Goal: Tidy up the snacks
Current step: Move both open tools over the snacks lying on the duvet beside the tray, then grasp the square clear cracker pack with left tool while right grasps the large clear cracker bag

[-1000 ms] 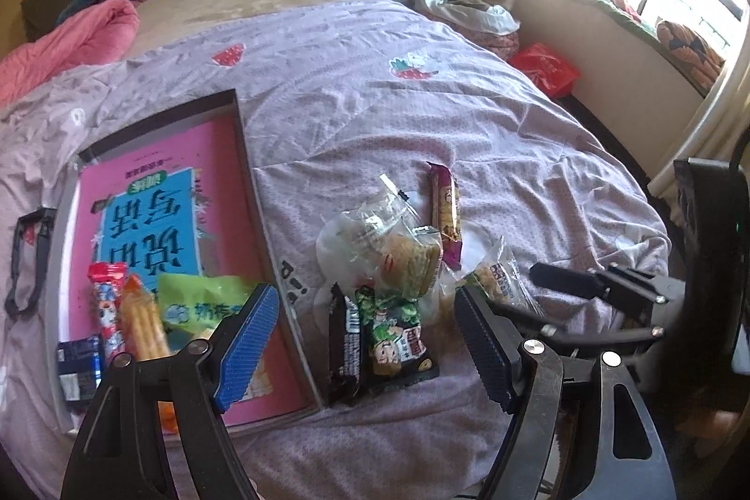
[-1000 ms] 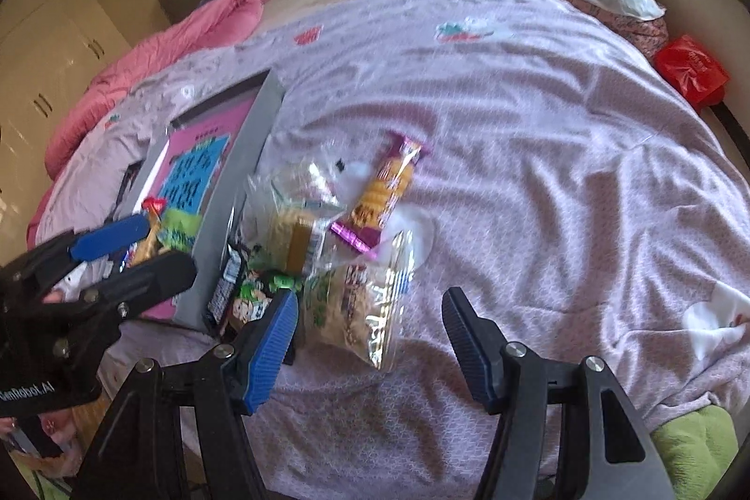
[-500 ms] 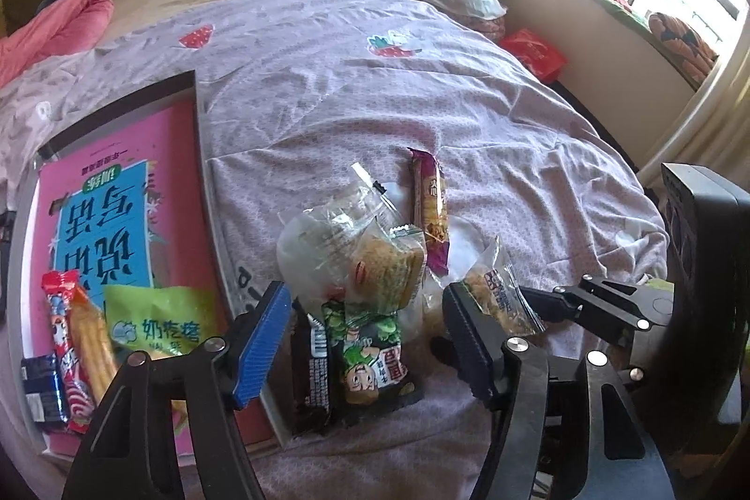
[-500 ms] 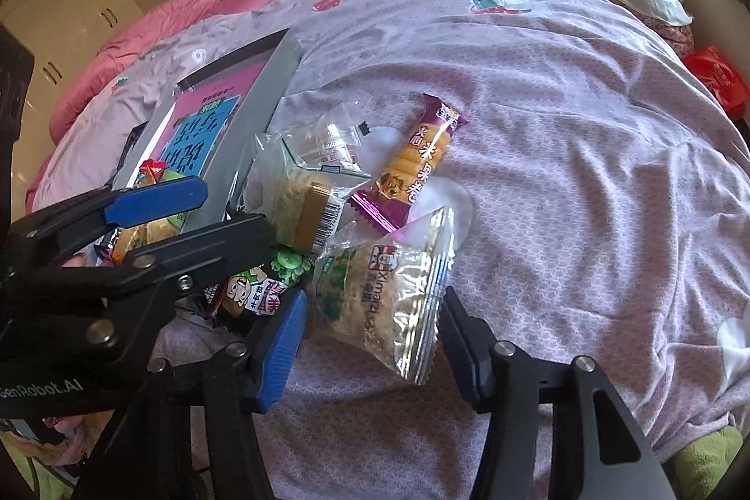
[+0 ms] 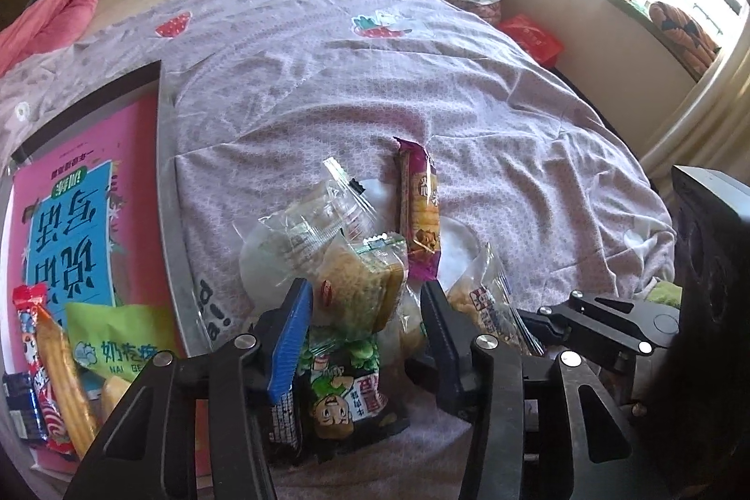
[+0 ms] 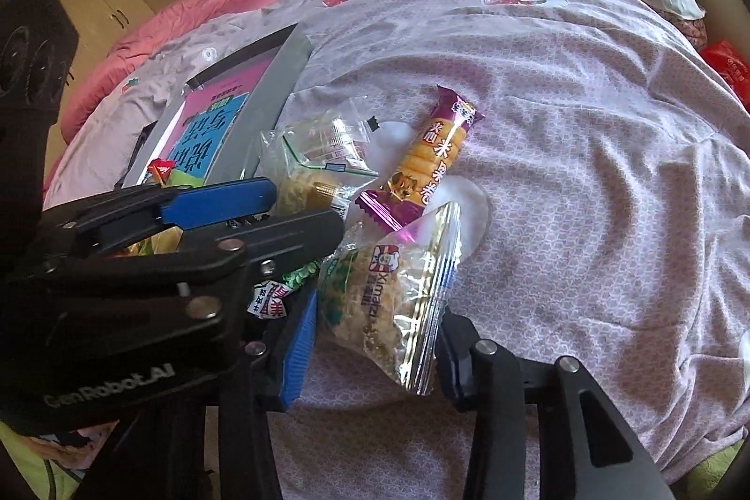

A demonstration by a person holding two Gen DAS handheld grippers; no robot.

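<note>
My left tongs [image 5: 363,326] stand wide, straddling the clear, crinkled cracker packet [image 5: 361,289] without touching it. My right tongs [image 6: 375,340] stand wide around the glossy foil-edged Ximaizi bag [image 6: 393,298]; contact cannot be confirmed. Both lie in the snack pile on the wrinkled lilac bed cover [image 6: 586,125], beside the flat grey tray [image 5: 176,218]. The slim purple bar [image 6: 431,162] lies just beyond. Open cover extends rightward.

Left tool [image 5: 363,324] open over snack pile [image 5: 356,265] on purple bed [image 5: 375,78], grey tray [image 5: 173,228] with pink book [image 5: 75,218] alongside
</note>
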